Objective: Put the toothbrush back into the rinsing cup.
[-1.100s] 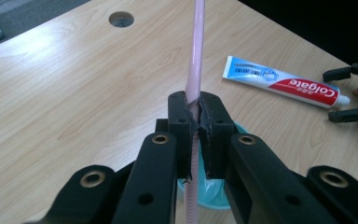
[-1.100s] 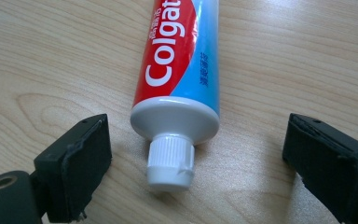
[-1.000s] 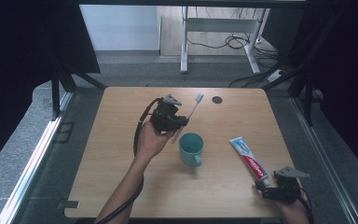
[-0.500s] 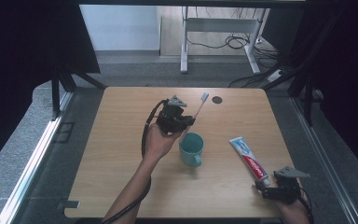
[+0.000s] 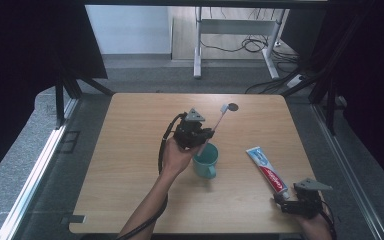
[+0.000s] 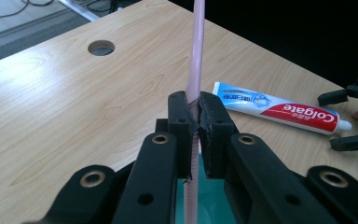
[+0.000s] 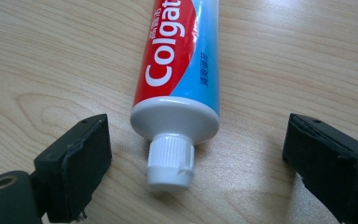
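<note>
A pink toothbrush [image 5: 215, 126] is clamped in my left gripper [image 5: 201, 138], its bristle head up and away, its lower end over the teal mug [image 5: 206, 160]. In the left gripper view the jaws pinch the pink handle [image 6: 195, 70] and the mug's rim [image 6: 212, 205] lies just below. A Colgate toothpaste tube [image 5: 266, 169] lies flat at the table's right. My right gripper [image 5: 286, 202] is open at the tube's cap end; in the right gripper view the white cap [image 7: 171, 160] sits between the two spread pads [image 7: 81, 163].
The wooden table [image 5: 130, 165] has a round cable hole [image 5: 233, 106] near its far edge. Dark floor, desk legs and cables lie beyond. The table's left half holds nothing.
My left gripper has carried the toothbrush right and toward the person, from beside the mug to over it. The right gripper has stayed by the tube's cap.
</note>
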Demonstrator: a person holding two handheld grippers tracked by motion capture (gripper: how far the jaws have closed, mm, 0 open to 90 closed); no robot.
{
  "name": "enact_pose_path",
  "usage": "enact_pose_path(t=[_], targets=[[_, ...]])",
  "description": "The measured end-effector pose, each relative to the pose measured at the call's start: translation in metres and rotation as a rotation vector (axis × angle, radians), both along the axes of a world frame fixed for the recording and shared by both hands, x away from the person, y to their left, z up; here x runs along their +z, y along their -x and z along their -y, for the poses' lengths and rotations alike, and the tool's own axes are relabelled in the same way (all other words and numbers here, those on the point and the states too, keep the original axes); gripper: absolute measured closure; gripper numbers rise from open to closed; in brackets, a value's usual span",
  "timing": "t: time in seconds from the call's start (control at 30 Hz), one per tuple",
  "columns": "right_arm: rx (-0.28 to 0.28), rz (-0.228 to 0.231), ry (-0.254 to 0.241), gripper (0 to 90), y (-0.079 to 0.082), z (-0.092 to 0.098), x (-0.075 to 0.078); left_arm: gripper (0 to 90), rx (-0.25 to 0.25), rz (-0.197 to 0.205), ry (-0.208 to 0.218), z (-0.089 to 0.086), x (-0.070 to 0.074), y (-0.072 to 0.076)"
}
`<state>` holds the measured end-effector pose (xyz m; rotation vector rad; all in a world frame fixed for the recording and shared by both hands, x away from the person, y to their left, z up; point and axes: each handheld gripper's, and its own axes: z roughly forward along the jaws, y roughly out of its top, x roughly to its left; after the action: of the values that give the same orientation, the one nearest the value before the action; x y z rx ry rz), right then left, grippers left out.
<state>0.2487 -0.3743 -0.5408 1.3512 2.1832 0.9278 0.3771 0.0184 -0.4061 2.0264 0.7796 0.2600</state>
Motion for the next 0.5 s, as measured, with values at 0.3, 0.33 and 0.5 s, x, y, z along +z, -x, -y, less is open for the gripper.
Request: enact_pose_path(t=[0.3, 0.33, 0.5], targets=[[-0.001, 0.000, 0.000, 7.4, 0.000, 0.000, 0.000, 84.2, 0.002, 0.018, 0.020, -0.003, -0.014, 0.004], [-0.001, 0.000, 0.000, 7.4, 0.000, 0.000, 0.000, 84.2, 0.003, 0.020, 0.023, -0.003, -0.016, 0.004], [-0.001, 0.000, 0.001, 7.4, 0.000, 0.000, 0.000, 84.1, 0.002, 0.018, 0.033, -0.004, -0.022, 0.006]])
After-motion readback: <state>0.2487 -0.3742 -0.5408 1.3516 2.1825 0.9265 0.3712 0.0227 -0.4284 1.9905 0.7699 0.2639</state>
